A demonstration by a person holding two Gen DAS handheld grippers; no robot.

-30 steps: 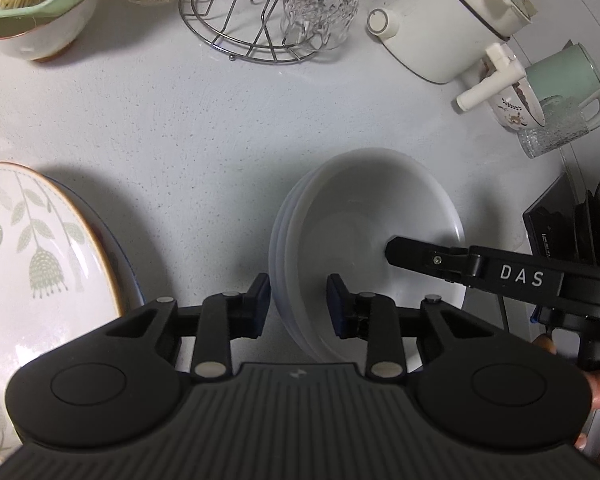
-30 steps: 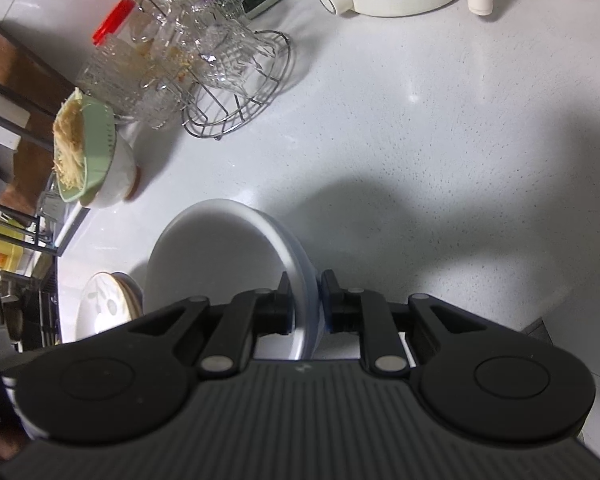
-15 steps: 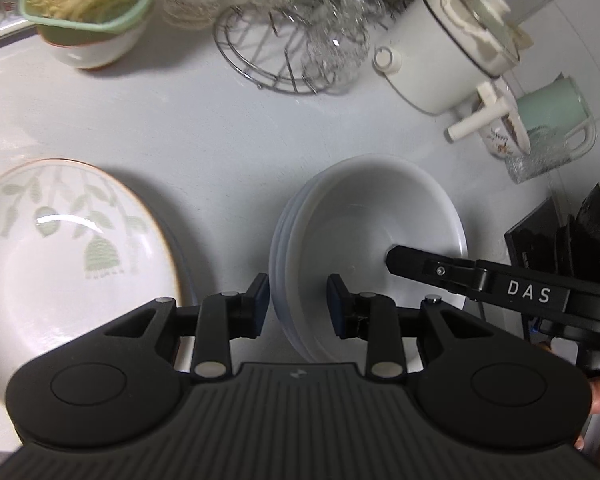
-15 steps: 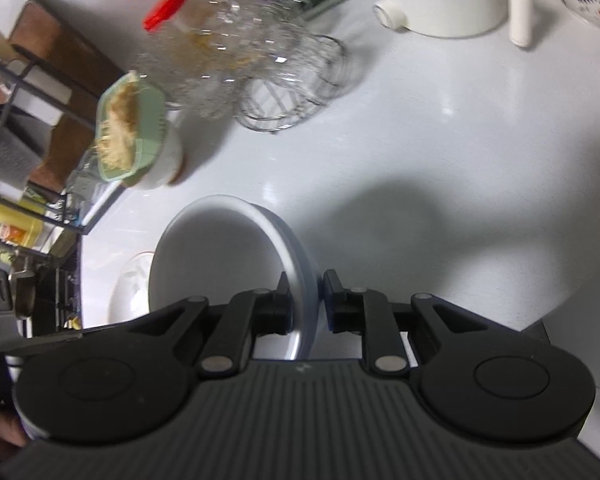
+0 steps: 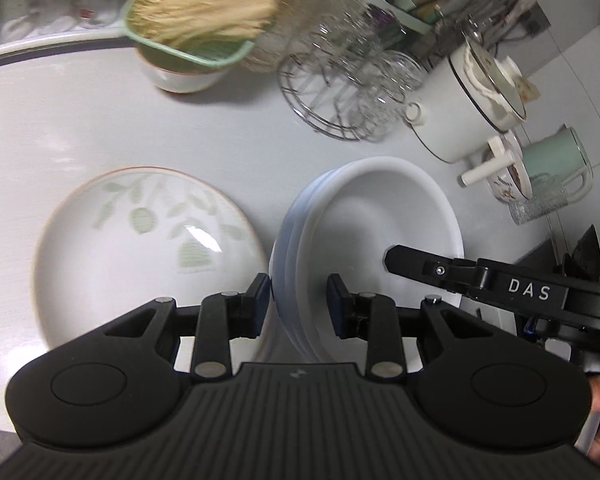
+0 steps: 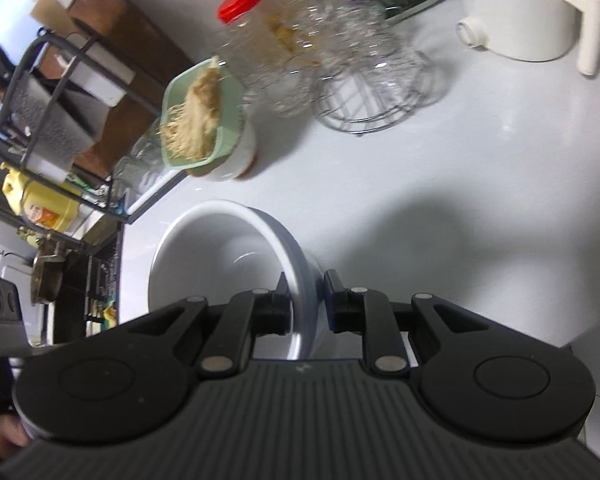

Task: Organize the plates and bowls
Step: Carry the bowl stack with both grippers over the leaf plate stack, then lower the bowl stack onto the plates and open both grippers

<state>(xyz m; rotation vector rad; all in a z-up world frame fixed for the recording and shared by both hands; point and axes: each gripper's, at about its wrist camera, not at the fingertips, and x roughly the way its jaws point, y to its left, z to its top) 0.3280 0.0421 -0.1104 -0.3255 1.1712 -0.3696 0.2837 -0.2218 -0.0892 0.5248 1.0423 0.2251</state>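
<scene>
A stack of white bowls [image 5: 364, 216] is held between both grippers above the white counter. My left gripper [image 5: 298, 302] is shut on the stack's near rim. My right gripper [image 6: 306, 300] is shut on the opposite rim of the white bowls [image 6: 220, 256]; one of its fingers [image 5: 412, 266] shows inside the bowl in the left wrist view. A plate with a green leaf pattern [image 5: 140, 248] lies on the counter just left of the stack.
A bowl topped by a green strainer of noodles [image 5: 196, 32] stands at the back. A wire rack of glasses [image 5: 348, 92], a white pot [image 5: 472, 108] and a green mug [image 5: 556, 160] stand at the back right. A dark rack [image 6: 52, 92] stands at the counter's left end.
Both grippers have lifted the bowl stack and tilted the views up. The leaf plate has come fully into view beside the stack. Both grips are unchanged.
</scene>
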